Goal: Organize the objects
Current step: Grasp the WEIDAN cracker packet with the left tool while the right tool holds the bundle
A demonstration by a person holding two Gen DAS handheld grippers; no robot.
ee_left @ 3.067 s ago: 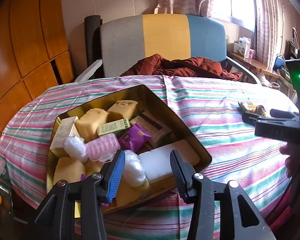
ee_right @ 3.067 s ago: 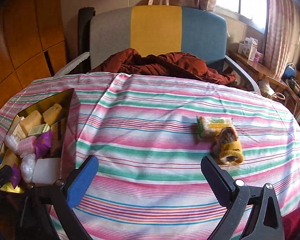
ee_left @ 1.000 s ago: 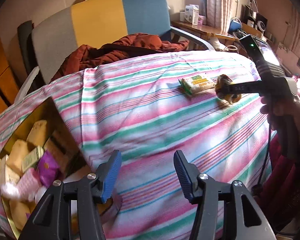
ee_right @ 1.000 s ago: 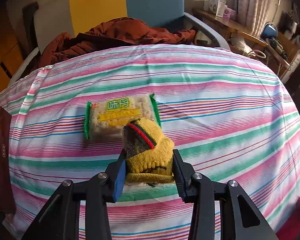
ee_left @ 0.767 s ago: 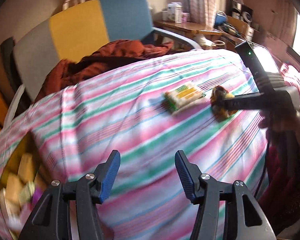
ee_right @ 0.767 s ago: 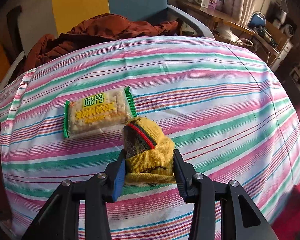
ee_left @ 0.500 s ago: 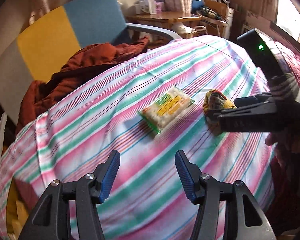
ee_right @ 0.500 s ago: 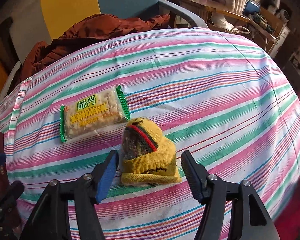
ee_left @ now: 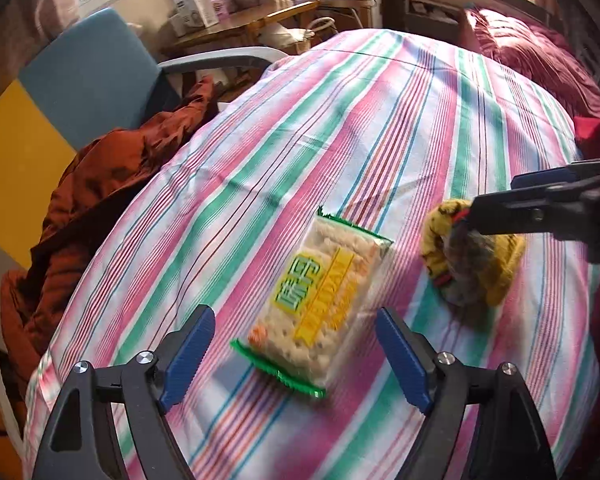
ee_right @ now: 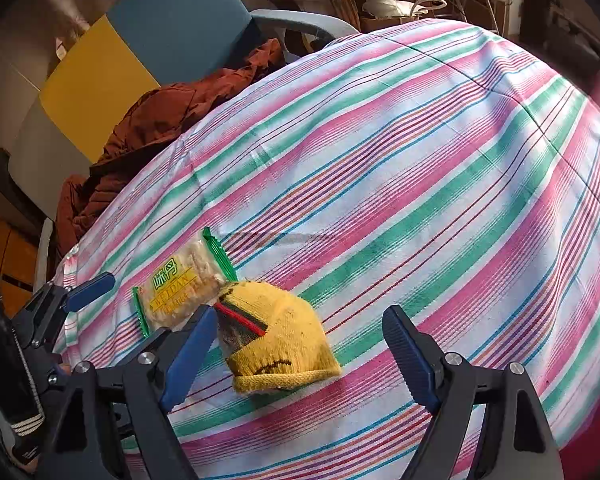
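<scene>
bench [ee_left: 380, 128]: striped cloth fills frame | chair [ee_right: 172, 20]: upper left | left gripper [ee_left: 296, 354]: jaws just opened wide, cracker pack [ee_left: 320, 300] lies between, untouched | right gripper [ee_right: 296, 354]: jaws just opened, apart around yellow sock [ee_right: 284, 340], lower centre, touching the pack

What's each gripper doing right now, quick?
Left gripper: open, jaws just widened around the cracker packet.
Right gripper: open, just released the yellow knit piece.

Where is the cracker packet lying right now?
In the left wrist view, the cracker packet lies on the striped tablecloth, between the left gripper's open fingers, left of the yellow knitted hat.
</scene>
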